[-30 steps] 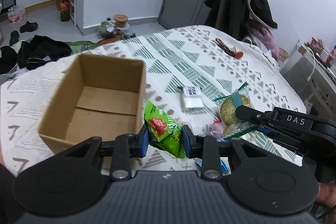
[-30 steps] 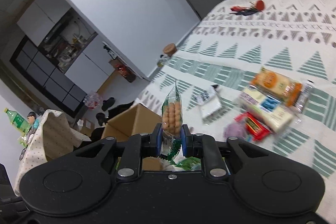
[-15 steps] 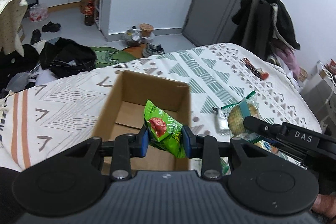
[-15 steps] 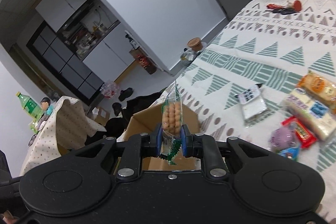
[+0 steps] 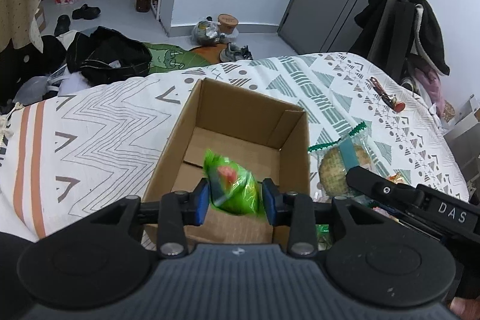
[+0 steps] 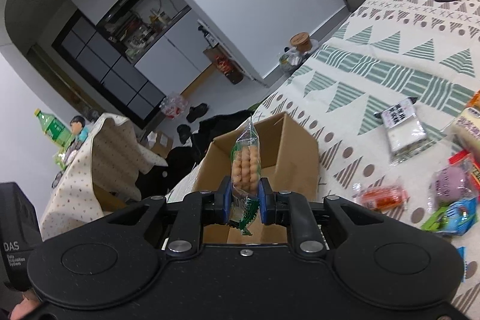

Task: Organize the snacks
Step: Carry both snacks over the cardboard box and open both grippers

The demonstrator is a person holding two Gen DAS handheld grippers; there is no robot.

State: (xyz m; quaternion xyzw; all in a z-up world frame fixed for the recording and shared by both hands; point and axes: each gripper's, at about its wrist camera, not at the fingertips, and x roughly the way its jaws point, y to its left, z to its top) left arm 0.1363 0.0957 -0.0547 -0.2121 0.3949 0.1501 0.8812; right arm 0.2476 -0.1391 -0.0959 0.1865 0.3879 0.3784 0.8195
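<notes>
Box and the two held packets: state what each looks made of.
Box: plain brown corrugated cardboard, matte, with folded floor flaps and raw cut edges. Green packet between the left gripper's fingers: glossy thin plastic film, crinkled, blurred. Biscuit packet in the right gripper: clear shiny film with zigzag-cut green ends.

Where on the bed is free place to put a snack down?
The zigzag-striped bedspread left of the cardboard box is bare, and so is the box floor. Right of the box it is crowded with loose snack packets.
</notes>
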